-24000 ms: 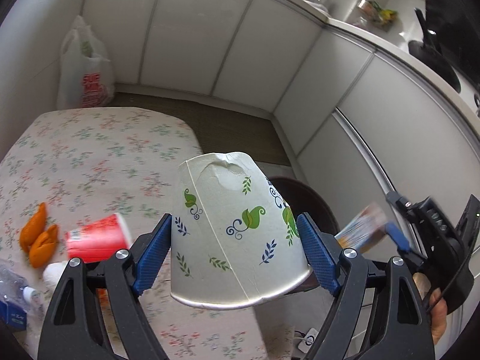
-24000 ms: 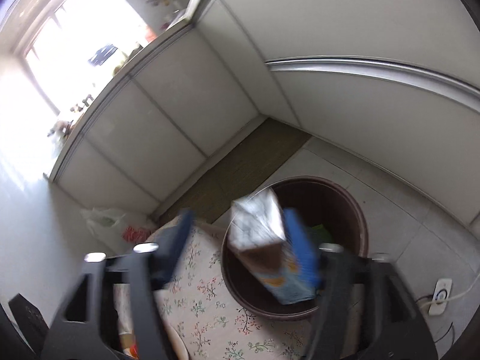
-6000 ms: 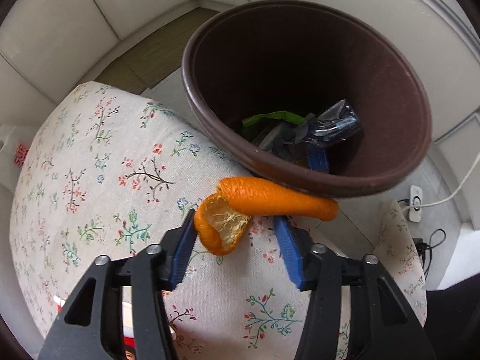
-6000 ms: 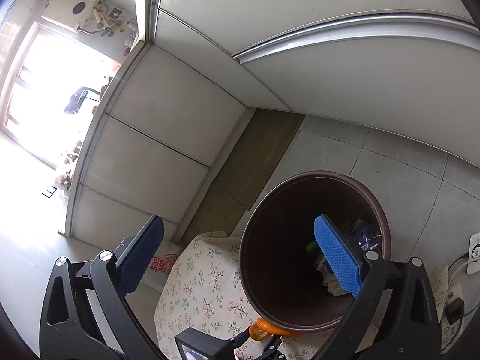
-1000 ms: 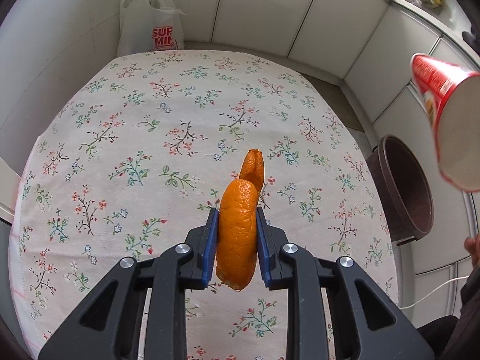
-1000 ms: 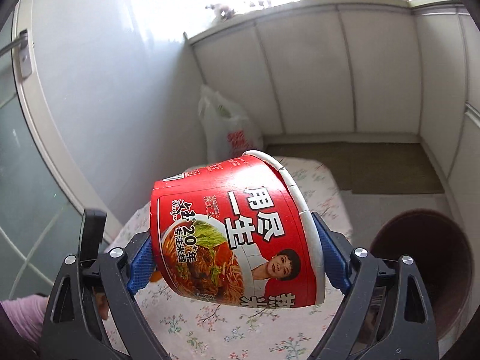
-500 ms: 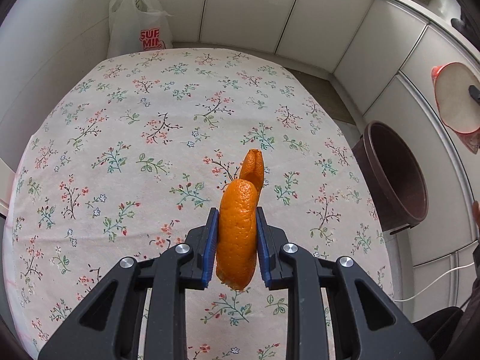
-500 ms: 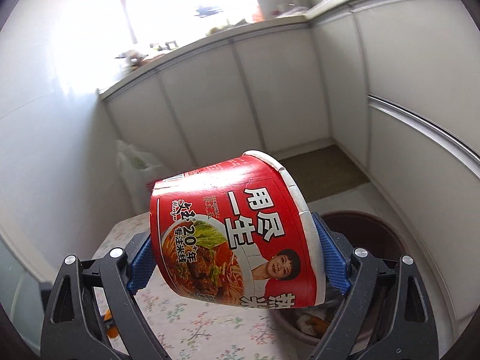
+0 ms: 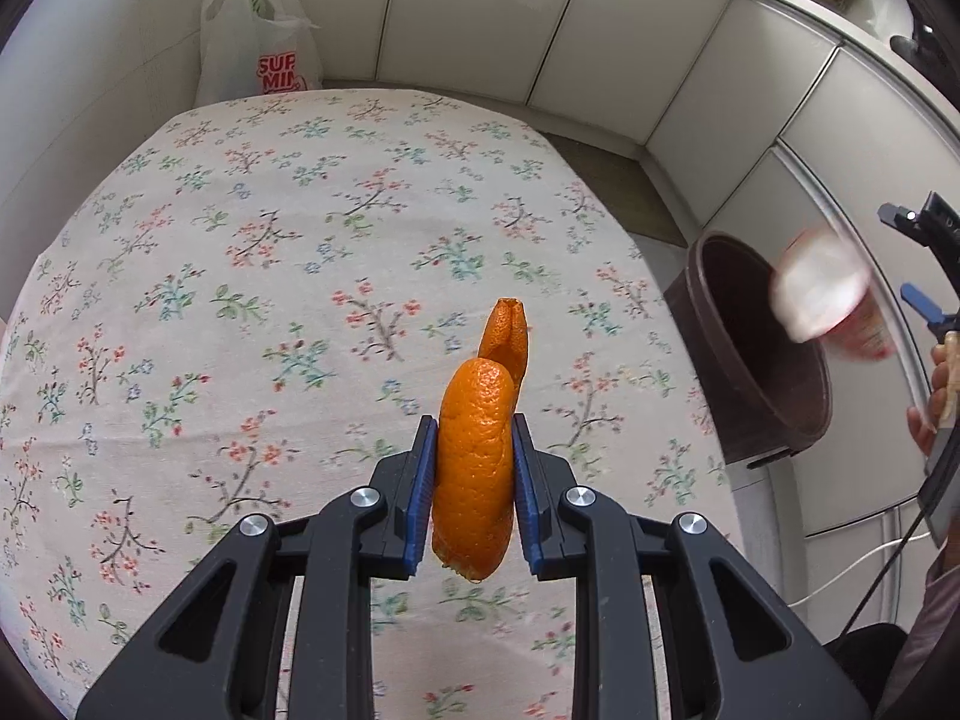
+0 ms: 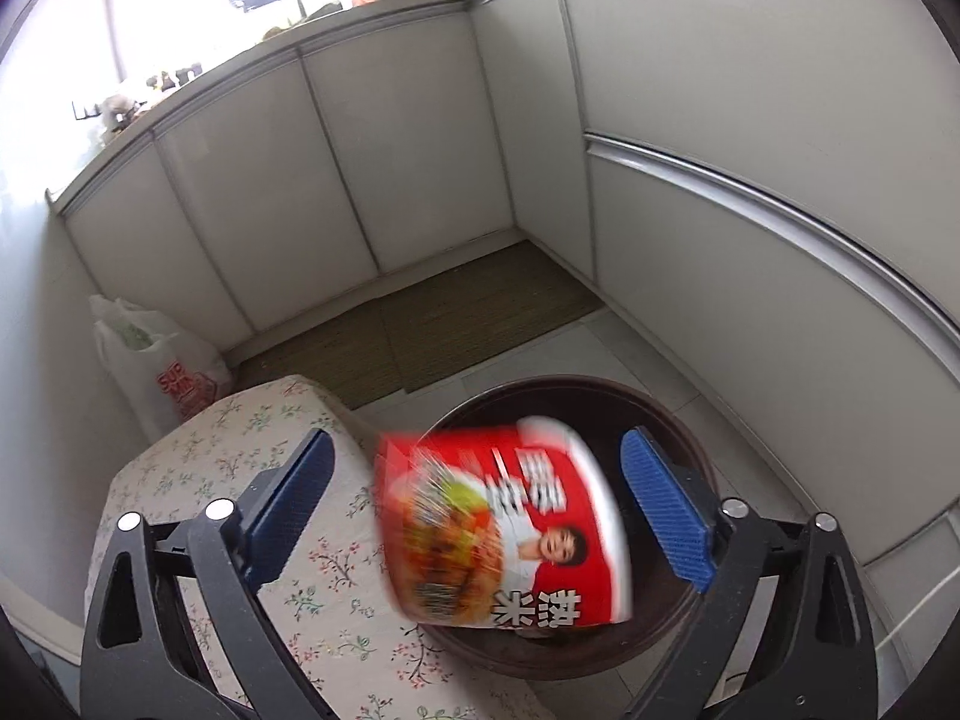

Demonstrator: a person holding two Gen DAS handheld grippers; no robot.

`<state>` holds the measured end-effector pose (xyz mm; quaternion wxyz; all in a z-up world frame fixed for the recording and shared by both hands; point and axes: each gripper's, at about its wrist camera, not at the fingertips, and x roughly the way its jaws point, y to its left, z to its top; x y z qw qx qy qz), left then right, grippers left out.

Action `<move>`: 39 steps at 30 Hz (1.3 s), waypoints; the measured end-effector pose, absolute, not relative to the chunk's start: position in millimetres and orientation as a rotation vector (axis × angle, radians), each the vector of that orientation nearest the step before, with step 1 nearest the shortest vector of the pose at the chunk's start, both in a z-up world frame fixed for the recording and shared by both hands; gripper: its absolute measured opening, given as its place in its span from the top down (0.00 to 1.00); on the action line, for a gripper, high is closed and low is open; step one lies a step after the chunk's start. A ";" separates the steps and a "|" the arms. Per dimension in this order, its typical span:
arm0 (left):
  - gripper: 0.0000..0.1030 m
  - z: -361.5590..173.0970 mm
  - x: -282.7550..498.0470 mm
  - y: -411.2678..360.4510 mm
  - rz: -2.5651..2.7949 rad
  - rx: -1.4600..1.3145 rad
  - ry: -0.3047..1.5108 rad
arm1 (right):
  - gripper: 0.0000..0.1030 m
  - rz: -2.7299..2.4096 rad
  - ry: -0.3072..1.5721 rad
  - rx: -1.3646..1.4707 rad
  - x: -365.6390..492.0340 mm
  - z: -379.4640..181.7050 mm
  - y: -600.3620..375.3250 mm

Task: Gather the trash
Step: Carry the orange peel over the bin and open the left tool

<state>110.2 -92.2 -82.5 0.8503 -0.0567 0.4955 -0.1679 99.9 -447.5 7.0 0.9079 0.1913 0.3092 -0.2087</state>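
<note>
In the left wrist view, low in the centre of the frame, the left gripper (image 9: 471, 483) is clamped narrowly on a curl of orange peel (image 9: 477, 462); both blue pads press its sides, and the peel's tip rises above them over the floral tablecloth (image 9: 288, 276). In the right wrist view, the right gripper (image 10: 480, 519) has just been opening and stands wide. The red noodle cup (image 10: 510, 525), blurred, lies between its blue pads (image 10: 666, 519) without touching either, over the mouth of the brown bin (image 10: 672, 414) at lower centre-right.
</note>
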 end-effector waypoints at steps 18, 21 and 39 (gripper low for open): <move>0.75 10.9 147.5 -283.8 -0.621 -0.058 0.886 | 0.07 -0.611 0.455 0.640 18.8 28.9 -527.4; 0.72 10.0 150.1 -316.6 -0.656 -0.033 0.911 | 0.07 -0.631 0.446 0.676 9.3 26.6 -539.7; 0.06 82.8 16.6 -195.8 -0.295 0.059 0.338 | 0.07 -0.591 0.237 0.404 -74.7 67.5 -411.3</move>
